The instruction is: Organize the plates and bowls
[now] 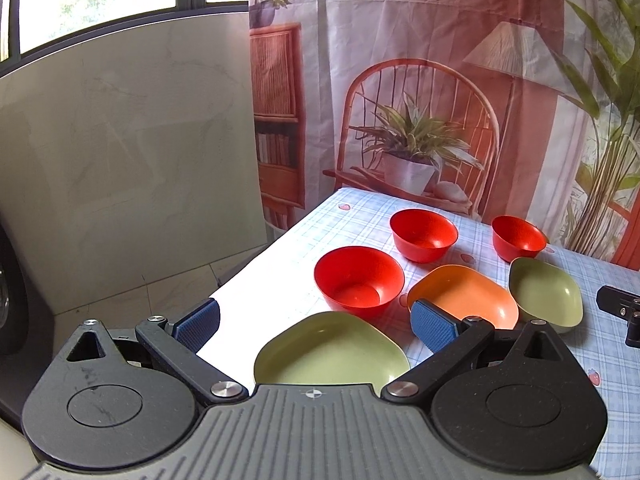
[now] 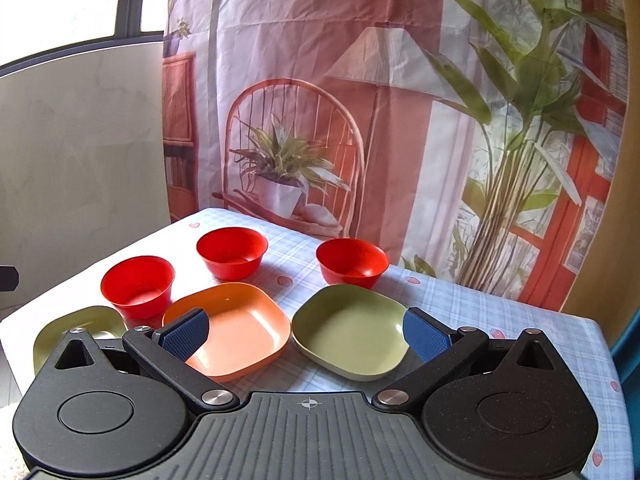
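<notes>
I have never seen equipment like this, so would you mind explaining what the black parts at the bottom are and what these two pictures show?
Each black device is a hand-held two-finger gripper with a camera looking along its blue-padded fingers. One picture comes from the left gripper, the other from the right gripper. Both are open and hold nothing. They look over a table with a checked cloth carrying three red bowls, for example this one, an orange plate and two green plates: one near the left gripper, one before the right gripper. Behind hangs a printed curtain.
</notes>
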